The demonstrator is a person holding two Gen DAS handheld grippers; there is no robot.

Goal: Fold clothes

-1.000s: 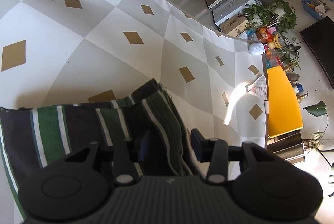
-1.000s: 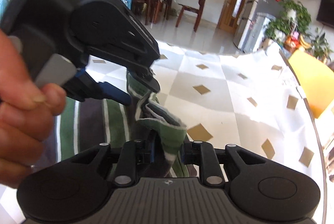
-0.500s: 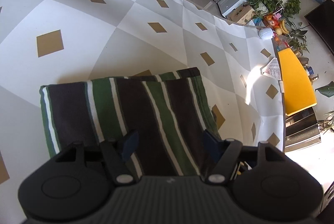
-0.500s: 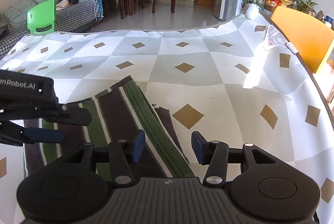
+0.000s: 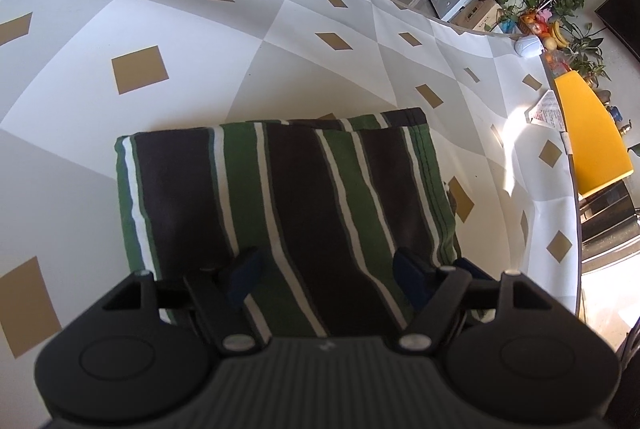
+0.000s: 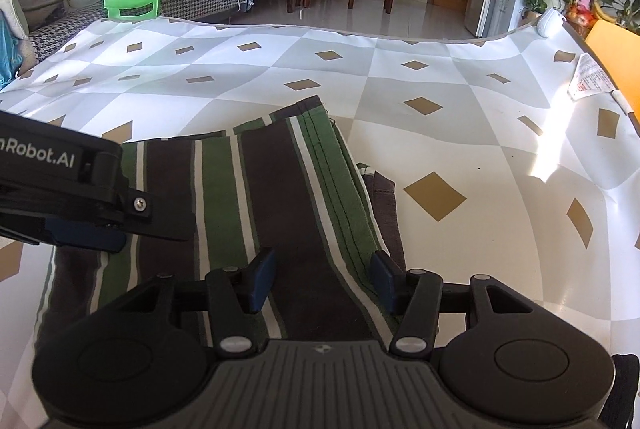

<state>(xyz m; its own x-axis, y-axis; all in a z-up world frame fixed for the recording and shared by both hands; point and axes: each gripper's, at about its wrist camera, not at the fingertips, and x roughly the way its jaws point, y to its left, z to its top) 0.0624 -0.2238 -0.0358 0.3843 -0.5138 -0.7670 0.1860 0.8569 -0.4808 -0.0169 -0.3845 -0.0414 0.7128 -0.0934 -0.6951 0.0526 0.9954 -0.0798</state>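
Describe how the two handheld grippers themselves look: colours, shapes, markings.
The left gripper and right gripper look alike: matte black ribbed bodies, a round disc on each side, silver pivot pins, black linkage arms, and dark blue finger pads. The right wrist view shows white "nRobot.AI" lettering on the left gripper's side.

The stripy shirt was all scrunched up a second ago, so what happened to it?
A second ago the right gripper pinched a raised fold of the striped garment. It has since let go, and both it and the left gripper now hover above the cloth with fingers spread. The garment dropped and now lies flat as a folded rectangle. The checked tablecloth and yellow board stayed put.
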